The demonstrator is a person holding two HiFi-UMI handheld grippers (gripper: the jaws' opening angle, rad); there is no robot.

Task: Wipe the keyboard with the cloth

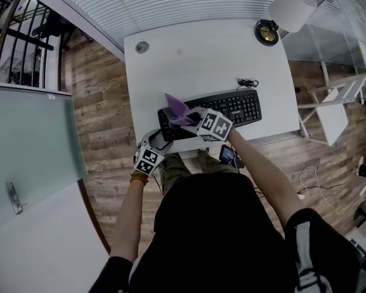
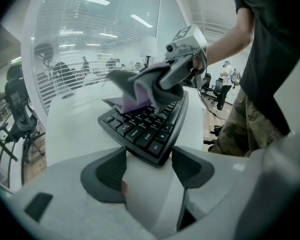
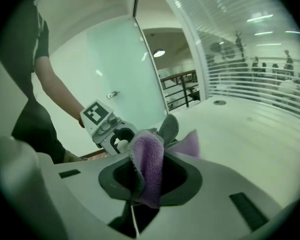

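A black keyboard (image 1: 232, 107) lies near the front edge of the white table (image 1: 201, 54). My right gripper (image 1: 188, 118) is shut on a purple cloth (image 1: 179, 108), which rests on the keyboard's left end. In the right gripper view the cloth (image 3: 147, 166) bulges out between the jaws. In the left gripper view the cloth (image 2: 131, 95) and the right gripper (image 2: 176, 73) press on the keys. My left gripper (image 2: 149, 165) stands open, its jaws apart at the near left corner of the keyboard (image 2: 145, 130). From the head it shows at the table's front edge (image 1: 158, 143).
A white lamp shade (image 1: 291, 7) and a round black-and-gold object (image 1: 267, 32) stand at the table's far right. A cable end (image 1: 247, 82) lies behind the keyboard. A cable hole (image 1: 142, 46) is at far left. A glass door (image 1: 30, 139) stands left.
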